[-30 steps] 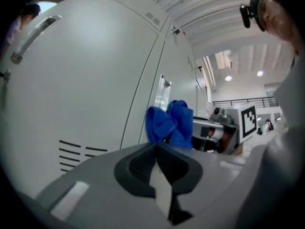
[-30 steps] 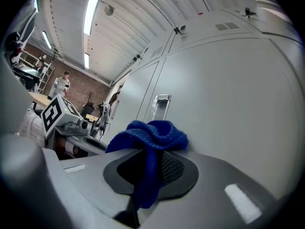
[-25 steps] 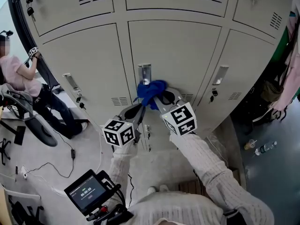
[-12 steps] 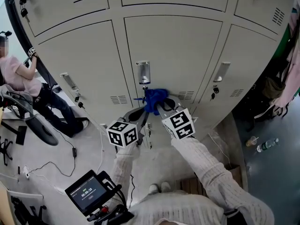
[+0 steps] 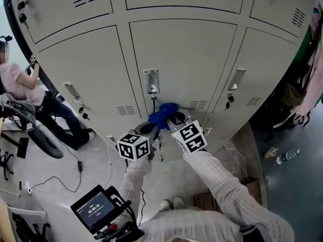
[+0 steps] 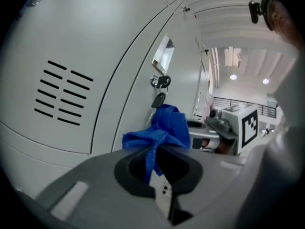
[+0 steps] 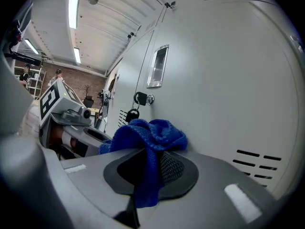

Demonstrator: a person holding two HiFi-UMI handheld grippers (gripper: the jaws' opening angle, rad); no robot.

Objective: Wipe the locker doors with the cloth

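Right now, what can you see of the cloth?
The cloth is bright blue with a fuzzy, terry-like weave, bunched into a crumpled wad. The left hand-held gripper is shut on one end and the right hand-held gripper on the other. The wad sits against the middle locker door, low down, just below its hanging key and beside the vent slots.

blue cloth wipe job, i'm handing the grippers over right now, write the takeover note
Left gripper: shut on the blue terry cloth.
Right gripper: shut on the same cloth.
Cloth: bunched against the middle grey metal locker door, below its handle, near the key.
Done: no view shows which doors are clean.
Left: probably wipe across this door, then the neighbouring doors.
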